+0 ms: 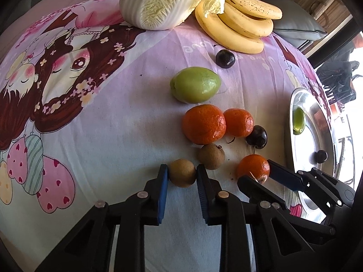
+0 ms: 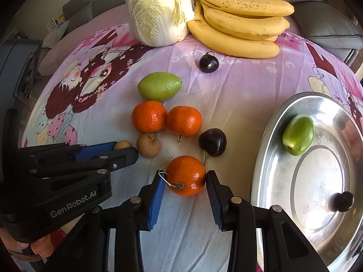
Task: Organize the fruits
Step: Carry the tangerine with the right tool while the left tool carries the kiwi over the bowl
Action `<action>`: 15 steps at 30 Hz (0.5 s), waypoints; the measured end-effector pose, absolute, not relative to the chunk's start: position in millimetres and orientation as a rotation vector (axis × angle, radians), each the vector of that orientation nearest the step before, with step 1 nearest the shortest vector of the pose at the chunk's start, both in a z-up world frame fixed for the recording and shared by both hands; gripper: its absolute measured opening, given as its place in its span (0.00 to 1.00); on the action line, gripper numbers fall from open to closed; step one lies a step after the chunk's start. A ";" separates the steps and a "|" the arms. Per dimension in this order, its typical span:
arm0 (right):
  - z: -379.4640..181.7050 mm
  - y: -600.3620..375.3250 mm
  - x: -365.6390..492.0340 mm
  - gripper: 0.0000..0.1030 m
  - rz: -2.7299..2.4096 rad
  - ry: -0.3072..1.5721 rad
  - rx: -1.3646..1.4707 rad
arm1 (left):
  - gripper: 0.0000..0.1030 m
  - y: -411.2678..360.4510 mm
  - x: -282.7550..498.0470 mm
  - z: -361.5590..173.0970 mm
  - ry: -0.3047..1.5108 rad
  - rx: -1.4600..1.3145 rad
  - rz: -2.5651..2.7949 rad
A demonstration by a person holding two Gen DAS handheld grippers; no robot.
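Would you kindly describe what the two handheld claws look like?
Both the left claw and the right claw are matte black plastic linkages with silver rivets and ribbed blue pads lining the fingers. The left one's body carries white "GenRobot.AI" lettering. No cables or sleeves show.

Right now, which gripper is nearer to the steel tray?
The right. The right gripper, shut on a tangerine, sits just beside the tray. The left gripper, shut on a small brown fruit, is farther off, beyond the right one.
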State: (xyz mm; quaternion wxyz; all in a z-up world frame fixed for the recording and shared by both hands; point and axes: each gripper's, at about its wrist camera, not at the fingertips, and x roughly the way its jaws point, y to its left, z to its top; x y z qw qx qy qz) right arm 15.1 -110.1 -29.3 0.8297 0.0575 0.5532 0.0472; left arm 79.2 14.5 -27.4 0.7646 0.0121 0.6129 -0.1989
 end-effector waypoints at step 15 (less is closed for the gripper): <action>-30.1 -107.9 16.0 0.39 0.101 1.174 0.126 | 0.25 17.4 80.5 -27.7 1.329 0.021 -0.434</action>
